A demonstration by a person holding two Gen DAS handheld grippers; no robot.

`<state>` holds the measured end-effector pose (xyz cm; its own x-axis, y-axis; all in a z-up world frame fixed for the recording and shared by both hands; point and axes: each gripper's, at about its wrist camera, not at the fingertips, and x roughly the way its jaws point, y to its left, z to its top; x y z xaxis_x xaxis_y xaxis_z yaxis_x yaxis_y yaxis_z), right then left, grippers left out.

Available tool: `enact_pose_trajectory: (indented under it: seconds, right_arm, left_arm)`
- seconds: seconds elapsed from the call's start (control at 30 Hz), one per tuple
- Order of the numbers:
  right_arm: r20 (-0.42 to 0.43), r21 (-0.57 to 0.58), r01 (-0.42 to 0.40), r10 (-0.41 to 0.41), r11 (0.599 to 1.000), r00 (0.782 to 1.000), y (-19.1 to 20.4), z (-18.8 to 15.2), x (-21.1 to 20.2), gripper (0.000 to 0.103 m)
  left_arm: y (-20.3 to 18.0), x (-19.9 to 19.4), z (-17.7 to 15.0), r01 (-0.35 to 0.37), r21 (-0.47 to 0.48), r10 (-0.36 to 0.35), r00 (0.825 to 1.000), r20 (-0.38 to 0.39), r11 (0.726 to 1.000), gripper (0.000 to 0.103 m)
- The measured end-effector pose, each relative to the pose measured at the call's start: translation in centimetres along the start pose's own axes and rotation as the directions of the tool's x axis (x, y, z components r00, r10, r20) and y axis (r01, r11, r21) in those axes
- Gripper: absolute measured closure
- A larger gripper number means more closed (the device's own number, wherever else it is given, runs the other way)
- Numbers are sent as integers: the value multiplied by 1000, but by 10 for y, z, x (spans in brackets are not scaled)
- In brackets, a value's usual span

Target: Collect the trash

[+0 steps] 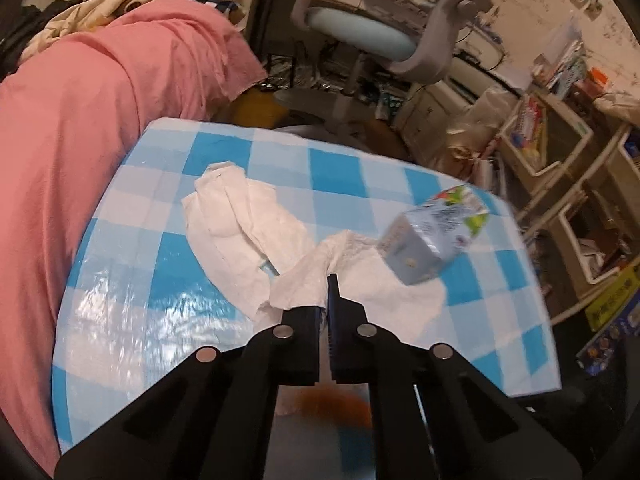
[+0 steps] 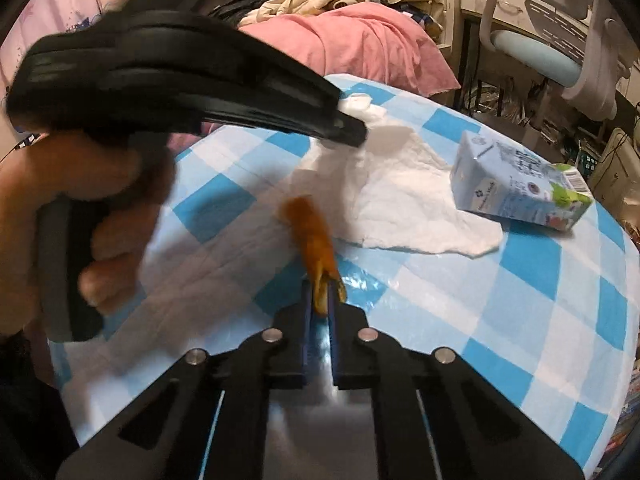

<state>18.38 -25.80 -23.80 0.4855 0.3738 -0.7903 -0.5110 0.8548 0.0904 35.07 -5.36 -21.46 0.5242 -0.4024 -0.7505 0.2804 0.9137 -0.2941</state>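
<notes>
Fingers of the left hand-held gripper are closed on a raised fold of the white tissue, which is pinched at its middle, so the rest would probably hang down when it is lifted. The right hand-held gripper is closed too, holding one end of an orange peel-like scrap; the scrap points away from the jaws, low over the counter. Each gripper takes a different piece, probably so that both can be carried away together. A second crumpled tissue lies on the checked blue and white counter just beside the first. The small carton lies on its side at the tissue's far edge, seemingly on its corner, not yet collected. No trash bin is visible.
</notes>
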Motion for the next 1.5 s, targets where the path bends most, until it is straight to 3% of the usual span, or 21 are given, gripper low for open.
enact_pose_trajectory:
  seconds: [0.33, 0.47, 0.6, 0.67, 0.8, 0.83, 0.87, 0.9, 0.97, 1.03, 1.13, 1.37, 1.5]
  right_arm:
    - [15, 56, -34, 34, 998, 999, -3, -22, -45, 97]
    - [14, 86, -60, 59, 994, 998, -1, -33, -57, 96]
    - [13, 91, -88, 87, 992, 996, 8, -40, -58, 96]
    - [4, 86, -94, 94, 992, 996, 14, -41, -54, 96]
    - [-11, 97, -106, 107, 990, 994, 19, -37, -42, 93]
    - [-9, 98, -102, 104, 990, 995, 21, -36, -43, 90]
    - [-4, 96, -98, 98, 991, 995, 21, -34, -42, 79]
    - [9, 92, -86, 86, 992, 996, 22, -32, -42, 66]
    - [30, 81, -66, 64, 995, 998, 24, -26, -42, 58]
    - [44, 70, -46, 43, 996, 998, 24, -19, -38, 57]
    - [38, 83, -21, 18, 996, 999, 20, -12, -27, 57]
    - [7, 102, 3, -3, 995, 1000, 13, -6, -8, 57]
    - [3, 91, 7, -7, 996, 1000, 12, -3, -3, 57]
  left_arm:
    - [-7, -84, -49, 18, 10, -18, 999, 37, 1000, 99]
    - [-8, -124, -71, 76, -2, -76, 994, 79, 997, 99]
    - [2, -162, -90, 153, -59, -142, 977, 159, 986, 98]
    - [11, -166, -94, 124, -92, -108, 982, 155, 988, 98]
    - [42, -157, -101, -70, -176, 89, 991, 98, 982, 98]
    - [49, -155, -101, -109, -196, 127, 988, 84, 975, 98]
    - [55, -151, -101, -127, -208, 144, 987, 67, 970, 98]
    - [57, -148, -100, -132, -210, 147, 988, 56, 969, 96]
    - [56, -138, -96, -144, -186, 152, 988, 34, 972, 80]
    - [51, -126, -94, -164, -148, 167, 986, 2, 975, 54]
    - [45, -105, -92, -185, -109, 181, 982, -51, 977, 46]
    - [57, -71, -94, -210, -147, 190, 971, -142, 967, 40]
    - [49, -59, -93, -259, -72, 246, 957, -155, 963, 33]
